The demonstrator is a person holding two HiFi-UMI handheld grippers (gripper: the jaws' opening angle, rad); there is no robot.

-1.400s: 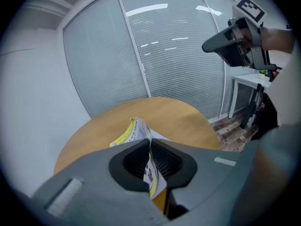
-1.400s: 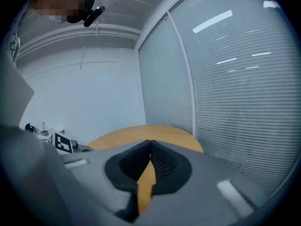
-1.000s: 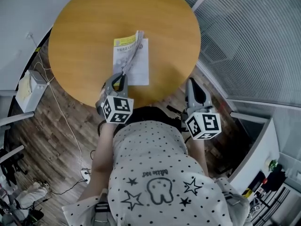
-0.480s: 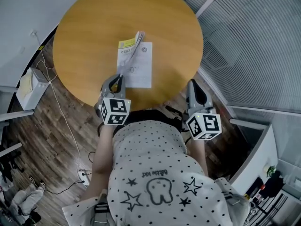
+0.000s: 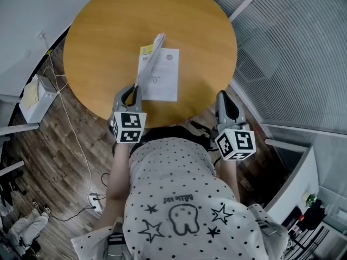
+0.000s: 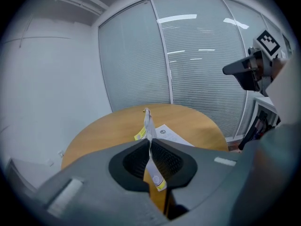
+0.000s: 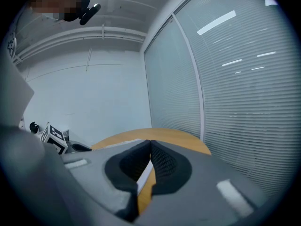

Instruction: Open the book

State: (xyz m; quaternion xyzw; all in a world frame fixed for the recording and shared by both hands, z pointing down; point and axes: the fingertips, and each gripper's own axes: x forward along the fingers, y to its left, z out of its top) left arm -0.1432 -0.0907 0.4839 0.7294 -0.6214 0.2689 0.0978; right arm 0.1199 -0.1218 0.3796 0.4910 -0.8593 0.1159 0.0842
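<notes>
White-and-yellow book point(image 5: 162, 77), orange-brown table point(image 5: 108, 31), black-dotted white shirt point(image 5: 179, 177)

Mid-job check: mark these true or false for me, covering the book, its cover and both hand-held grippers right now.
1. The left hand-held gripper pinches the book by its cover. True.
2. The cover lies flat on the round table. False: it stands lifted off the page.
3. The right hand-held gripper holds a page. False: its jaws are together and empty, apart from the book.
4. A white inner page faces up. True.
</notes>
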